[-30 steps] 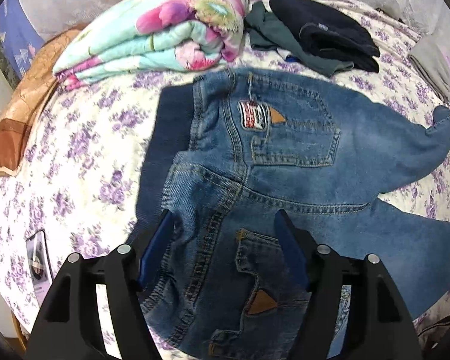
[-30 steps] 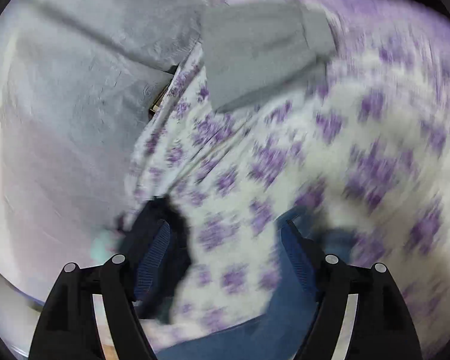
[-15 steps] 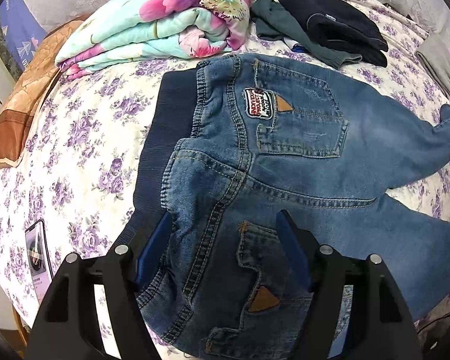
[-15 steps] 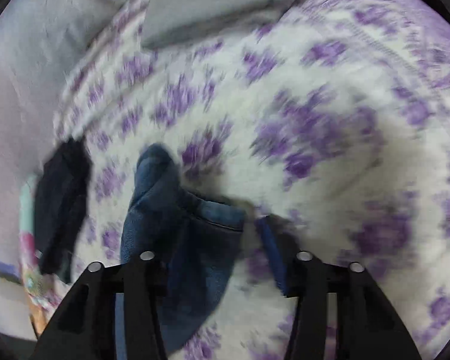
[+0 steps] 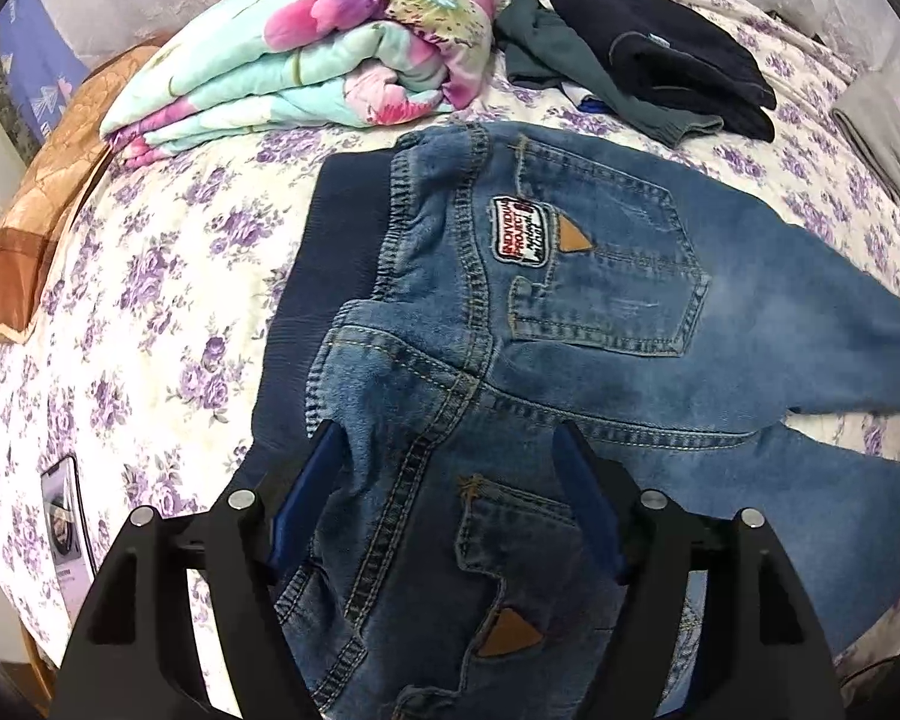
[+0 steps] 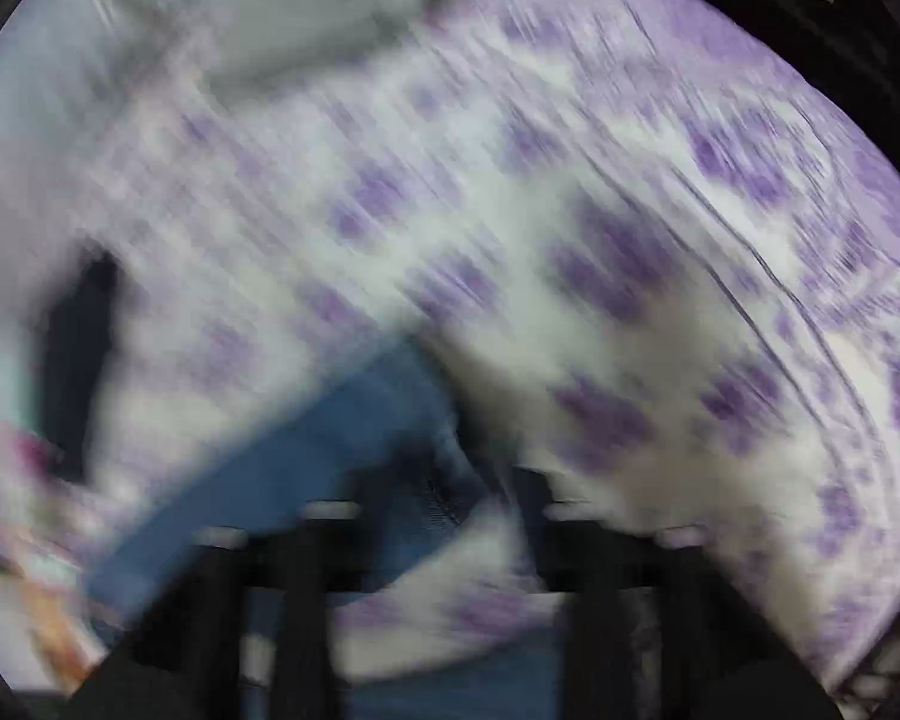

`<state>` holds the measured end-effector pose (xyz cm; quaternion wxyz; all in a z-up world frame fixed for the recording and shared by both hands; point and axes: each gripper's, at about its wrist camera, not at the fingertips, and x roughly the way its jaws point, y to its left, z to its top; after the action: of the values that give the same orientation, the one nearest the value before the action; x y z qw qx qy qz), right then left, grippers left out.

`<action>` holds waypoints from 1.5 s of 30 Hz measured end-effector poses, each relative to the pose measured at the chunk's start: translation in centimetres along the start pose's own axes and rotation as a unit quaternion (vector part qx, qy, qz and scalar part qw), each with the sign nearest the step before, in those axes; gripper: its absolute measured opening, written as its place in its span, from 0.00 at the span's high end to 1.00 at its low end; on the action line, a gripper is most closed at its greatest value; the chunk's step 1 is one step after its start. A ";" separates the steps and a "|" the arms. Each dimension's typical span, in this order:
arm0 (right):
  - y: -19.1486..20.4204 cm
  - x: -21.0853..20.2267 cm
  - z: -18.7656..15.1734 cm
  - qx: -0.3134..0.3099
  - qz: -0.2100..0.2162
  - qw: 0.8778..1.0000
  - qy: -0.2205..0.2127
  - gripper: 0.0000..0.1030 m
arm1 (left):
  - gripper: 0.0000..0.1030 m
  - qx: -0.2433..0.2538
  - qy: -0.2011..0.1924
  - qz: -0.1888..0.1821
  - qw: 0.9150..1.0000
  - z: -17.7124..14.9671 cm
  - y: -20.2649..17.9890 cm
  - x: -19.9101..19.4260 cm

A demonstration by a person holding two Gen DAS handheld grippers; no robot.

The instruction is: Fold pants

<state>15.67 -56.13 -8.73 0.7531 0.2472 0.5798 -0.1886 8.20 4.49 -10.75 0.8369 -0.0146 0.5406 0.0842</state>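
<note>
Jeans [image 5: 570, 324] on floral bedsheet [image 5: 150, 276]

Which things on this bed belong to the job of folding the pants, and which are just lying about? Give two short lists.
Part of the job:
- jeans
- left gripper, jaws astride the seat of the jeans
- right gripper, blurred, at a leg end

Just lying about:
- floral quilt
- dark clothes
- grey cloth
- phone
- brown pillow
</note>
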 end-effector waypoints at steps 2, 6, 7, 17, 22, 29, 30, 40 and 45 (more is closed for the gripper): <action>-1.1 0.1 -0.7 0.012 -0.026 0.999 -0.020 0.50 | 0.32 0.008 -0.005 -0.003 1.000 0.1 -0.2 -0.4; 0.5 -1.6 -0.3 -0.023 0.023 0.994 -0.104 0.38 | 0.32 0.013 -0.019 -0.004 1.000 0.2 0.4 -1.4; 1.0 -1.5 0.2 -0.035 0.041 0.992 -0.116 0.38 | 0.32 0.013 -0.021 -0.003 1.000 0.2 0.6 -1.5; 5.0 3.0 4.9 -0.093 0.060 0.984 -0.136 0.74 | 0.32 -0.013 -0.025 0.000 1.000 1.4 2.6 -1.4; 7.1 4.0 4.9 -0.118 -0.071 0.982 -0.130 0.36 | 0.32 0.003 -0.028 0.003 1.000 3.4 3.0 -0.3; 12.6 -2.7 0.5 -0.206 0.022 0.953 -0.220 0.19 | 0.32 0.006 -0.015 -0.020 1.000 8.7 5.0 2.8; 13.1 -2.9 -0.1 -0.219 0.033 0.950 -0.219 0.19 | 0.32 0.015 -0.010 -0.026 1.000 9.4 5.1 3.6; 22.9 -1.7 -9.8 -0.365 0.186 0.909 -0.080 0.19 | 0.55 0.060 0.041 -0.057 0.996 12.2 3.9 8.5; 28.8 2.0 -14.7 -0.405 0.228 0.885 0.013 0.49 | 0.54 0.034 0.034 -0.070 0.996 12.1 4.5 8.7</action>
<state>21.13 -24.21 -9.31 0.8024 0.0488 0.5429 0.2430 21.96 11.39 -13.31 0.8217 -0.0271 0.5692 0.0067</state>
